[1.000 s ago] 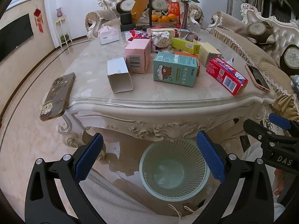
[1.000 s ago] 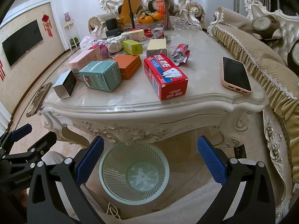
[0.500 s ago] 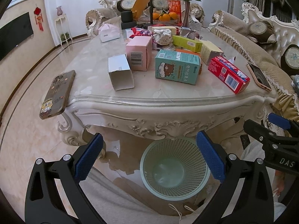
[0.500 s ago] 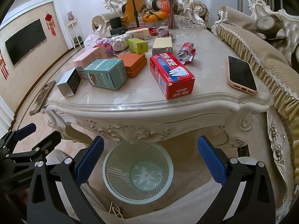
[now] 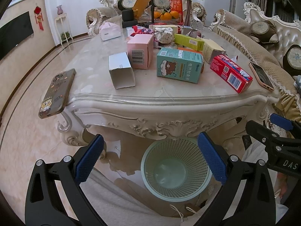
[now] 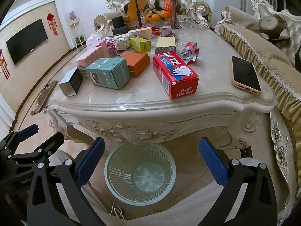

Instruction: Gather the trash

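**Both jaws wide, nothing grabbed**

Jaws on the left gripper (image 5: 150,155) and right gripper (image 6: 151,159) gape wide, empty. Mesh bin (image 6: 140,173) sits on the floor below the table's (image 6: 150,105) near edge. On top: red toothpaste box (image 6: 175,74) nearest that edge, teal box (image 6: 109,73), white box (image 5: 121,70), pink box (image 5: 140,51) further back.

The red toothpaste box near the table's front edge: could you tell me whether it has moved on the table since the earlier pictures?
No. The red toothpaste box sits as before beside the orange flat box.
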Available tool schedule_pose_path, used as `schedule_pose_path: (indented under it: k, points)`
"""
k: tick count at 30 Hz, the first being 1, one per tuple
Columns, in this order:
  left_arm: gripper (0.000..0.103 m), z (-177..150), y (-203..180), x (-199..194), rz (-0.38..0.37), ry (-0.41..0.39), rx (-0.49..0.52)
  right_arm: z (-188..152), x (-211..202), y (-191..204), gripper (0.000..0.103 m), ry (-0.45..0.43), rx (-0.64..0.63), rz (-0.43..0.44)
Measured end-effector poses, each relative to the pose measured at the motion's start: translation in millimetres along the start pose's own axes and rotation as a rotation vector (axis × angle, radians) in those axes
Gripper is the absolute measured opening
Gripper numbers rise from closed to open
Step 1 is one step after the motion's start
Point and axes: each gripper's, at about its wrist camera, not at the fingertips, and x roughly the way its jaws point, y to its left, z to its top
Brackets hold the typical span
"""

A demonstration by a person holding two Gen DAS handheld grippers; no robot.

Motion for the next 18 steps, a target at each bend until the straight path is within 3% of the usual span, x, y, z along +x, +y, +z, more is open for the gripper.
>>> schedule_pose_path:
  k: [18]
  points:
    - [0.097,-1.6,-1.3,0.9,0.000,0.002,0.001,-0.2,0.5,0.1,0.096,0.002,-0.001,0.000]
